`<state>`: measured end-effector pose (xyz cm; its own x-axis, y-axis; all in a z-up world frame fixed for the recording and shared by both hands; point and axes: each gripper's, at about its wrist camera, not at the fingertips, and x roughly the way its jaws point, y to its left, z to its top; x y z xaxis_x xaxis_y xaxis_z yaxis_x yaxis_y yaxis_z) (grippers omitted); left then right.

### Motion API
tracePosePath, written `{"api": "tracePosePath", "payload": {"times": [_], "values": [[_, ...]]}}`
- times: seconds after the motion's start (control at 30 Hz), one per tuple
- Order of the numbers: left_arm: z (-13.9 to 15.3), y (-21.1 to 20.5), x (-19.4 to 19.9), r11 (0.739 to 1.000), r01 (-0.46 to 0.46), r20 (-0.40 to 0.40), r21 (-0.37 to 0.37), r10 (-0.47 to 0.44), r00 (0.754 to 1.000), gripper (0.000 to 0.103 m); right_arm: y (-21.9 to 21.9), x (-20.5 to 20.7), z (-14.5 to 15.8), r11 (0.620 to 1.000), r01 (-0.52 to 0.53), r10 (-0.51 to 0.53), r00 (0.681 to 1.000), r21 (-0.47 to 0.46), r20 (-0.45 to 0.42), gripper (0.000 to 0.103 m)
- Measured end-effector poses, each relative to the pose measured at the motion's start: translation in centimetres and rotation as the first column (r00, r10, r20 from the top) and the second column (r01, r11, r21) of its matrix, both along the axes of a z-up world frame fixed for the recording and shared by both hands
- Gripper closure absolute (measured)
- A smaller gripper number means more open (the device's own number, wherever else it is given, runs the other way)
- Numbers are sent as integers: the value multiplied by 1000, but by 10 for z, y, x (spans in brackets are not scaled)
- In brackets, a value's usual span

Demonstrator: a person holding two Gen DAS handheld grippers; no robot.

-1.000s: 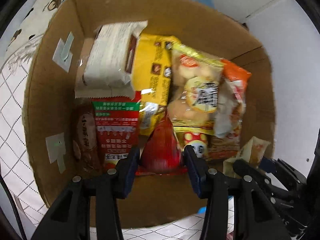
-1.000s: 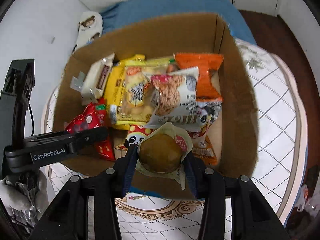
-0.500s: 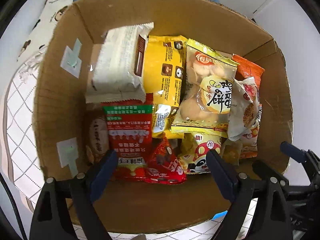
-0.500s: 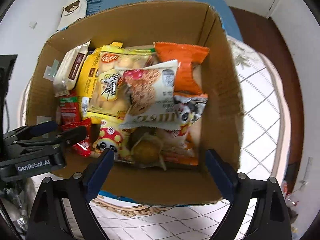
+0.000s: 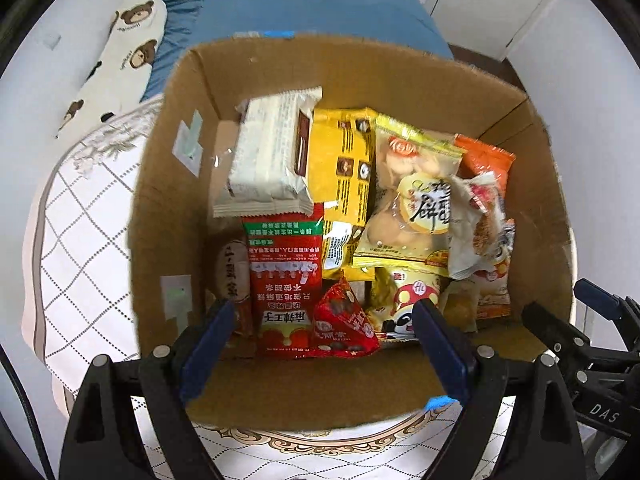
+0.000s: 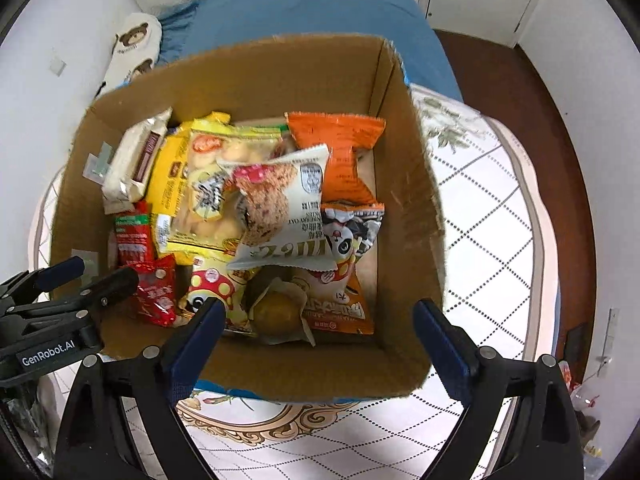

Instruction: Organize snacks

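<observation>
Both the left gripper (image 5: 322, 338) and the right gripper (image 6: 320, 336) are held spread wide and empty above the cardboard box (image 6: 416, 184), where the snack packets (image 5: 344, 172) are piled, the right's jaws having just been opening.

Bright even indoor light, soft shadows inside the box (image 5: 168, 216), strong fisheye bending, dark vignetted corners

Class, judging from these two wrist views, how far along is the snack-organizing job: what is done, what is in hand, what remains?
Done: the cardboard box holds many packets, including the small red packet and the wrapped round bun. In hand: nothing; the left gripper and right gripper have just been opening and stand empty above the box. Left: no loose snacks show outside the box, so I cannot tell.
</observation>
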<state>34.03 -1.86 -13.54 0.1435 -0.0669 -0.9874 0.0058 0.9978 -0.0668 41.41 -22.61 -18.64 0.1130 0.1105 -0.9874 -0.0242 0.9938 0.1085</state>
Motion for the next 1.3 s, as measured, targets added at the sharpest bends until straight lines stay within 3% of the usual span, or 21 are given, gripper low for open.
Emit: {"api": "tracePosePath", "payload": {"times": [0.23, 0.6, 0.93, 1.3], "values": [[43, 9, -26, 1000, -23, 135, 14, 21, 991, 12, 0, -27, 45, 1000, 7, -6, 993, -4, 119, 4], [108, 3, -91, 999, -40, 329, 14, 33, 944, 12, -5, -99, 124, 1000, 6, -9, 950, 8, 313, 4], [158, 2, -163, 998, -62, 441, 17, 48, 896, 12, -4, -176, 200, 1000, -7, -4, 890, 21, 456, 3], [197, 2, -214, 995, -76, 533, 62, 31, 846, 12, 1, -233, 254, 999, -41, 21, 841, 25, 541, 2]]}}
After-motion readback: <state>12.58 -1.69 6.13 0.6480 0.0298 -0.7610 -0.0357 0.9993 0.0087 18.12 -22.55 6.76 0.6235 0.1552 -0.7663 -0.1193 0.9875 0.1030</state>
